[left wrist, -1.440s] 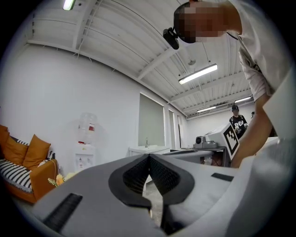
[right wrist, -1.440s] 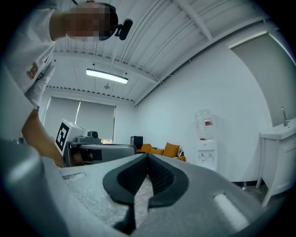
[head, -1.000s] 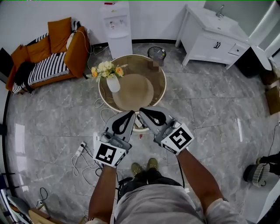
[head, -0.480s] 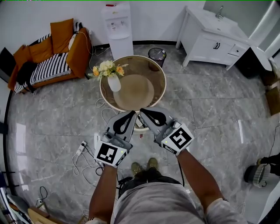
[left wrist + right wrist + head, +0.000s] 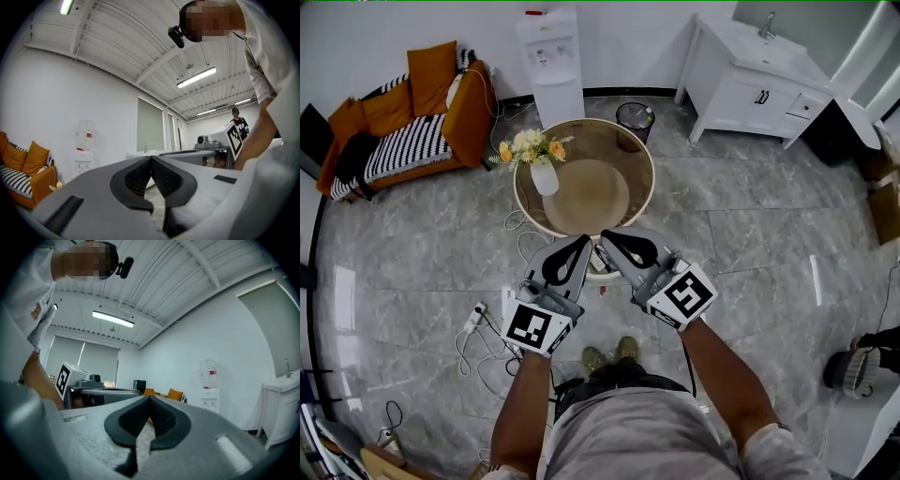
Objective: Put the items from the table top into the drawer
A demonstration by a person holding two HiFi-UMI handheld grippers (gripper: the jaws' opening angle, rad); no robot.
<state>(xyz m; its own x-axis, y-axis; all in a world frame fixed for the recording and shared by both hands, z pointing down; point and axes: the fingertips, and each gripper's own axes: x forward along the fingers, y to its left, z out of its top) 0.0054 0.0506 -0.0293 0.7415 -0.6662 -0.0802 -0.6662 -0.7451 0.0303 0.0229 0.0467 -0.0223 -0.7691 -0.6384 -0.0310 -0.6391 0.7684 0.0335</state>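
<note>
Tabletop [image 5: 614, 202] holds only a vase of flowers [image 5: 543, 174], far left; the white cabinet [image 5: 750, 94] far right looks shut. Your left gripper [image 5: 581, 244] and right gripper [image 5: 607, 236] are closed, empty, at its near edge. Either everything else is stowed, or the vase remains.

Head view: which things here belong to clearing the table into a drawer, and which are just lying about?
Job: round table, flower vase, left gripper, right gripper, both shut and empty.
Lying about: sofa, water dispenser, bin, power strip.

Vase [image 5: 544, 177] at left on round table [image 5: 636, 174], water dispenser [image 5: 551, 58] behind — sofa [image 5: 401, 127] far left, cabinet [image 5: 757, 82] far right.
</note>
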